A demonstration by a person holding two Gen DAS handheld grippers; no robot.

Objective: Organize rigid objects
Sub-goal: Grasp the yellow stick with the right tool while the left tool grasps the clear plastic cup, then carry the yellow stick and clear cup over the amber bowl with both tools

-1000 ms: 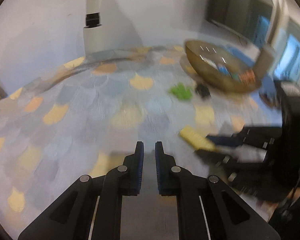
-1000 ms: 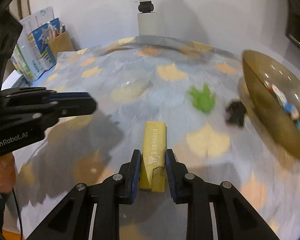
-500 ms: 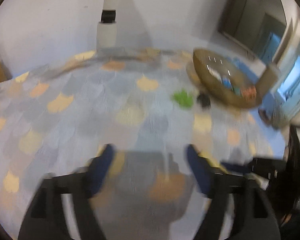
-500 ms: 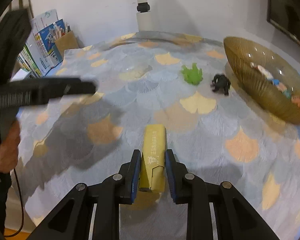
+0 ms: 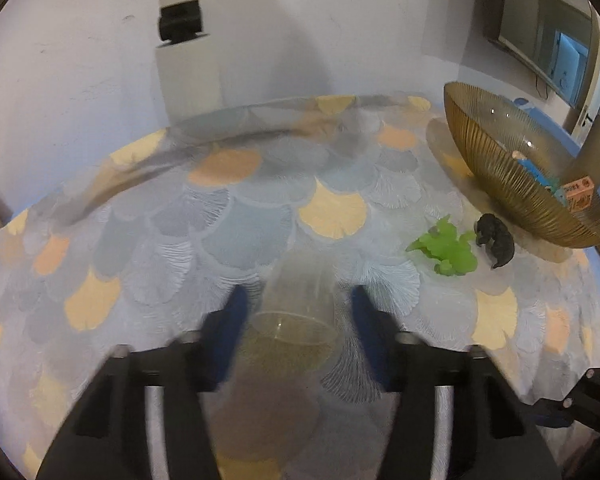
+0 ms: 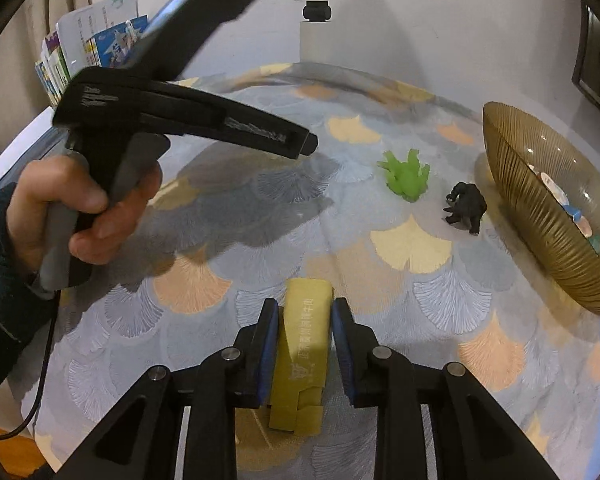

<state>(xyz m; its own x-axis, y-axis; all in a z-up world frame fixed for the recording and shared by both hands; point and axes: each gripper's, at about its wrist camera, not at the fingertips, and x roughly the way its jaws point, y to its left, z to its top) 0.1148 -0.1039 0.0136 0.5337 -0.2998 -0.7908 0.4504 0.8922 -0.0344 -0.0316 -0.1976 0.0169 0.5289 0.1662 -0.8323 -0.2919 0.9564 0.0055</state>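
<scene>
A clear plastic cup [image 5: 296, 312] lies on its side on the patterned tablecloth [image 5: 220, 216], between the blurred fingers of my left gripper [image 5: 300, 314]. Its jaws are closing, with a gap still showing on each side of the cup. A yellow carton [image 6: 306, 340] rests on the cloth between the pads of my right gripper [image 6: 306, 320], whose jaws are opening and stand slightly off it. A green toy [image 6: 406, 176] and a black animal figure [image 6: 466, 206] sit near an amber glass bowl [image 6: 540, 216]. These show in the left wrist view too: green toy [image 5: 446, 250], figure [image 5: 496, 242], bowl [image 5: 512, 168].
The bowl holds several small items, among them an orange box [image 5: 578, 196]. A person's hand [image 6: 80, 208] grips the left tool at the table's left. Booklets [image 6: 100, 48] stand at the back left. A white post with a black clamp [image 5: 180, 28] rises behind the table.
My left gripper went from shut to wide open, moved forward over the clear cup, and its jaws have now narrowed around it. The right jaws have eased slightly apart around the yellow carton.
</scene>
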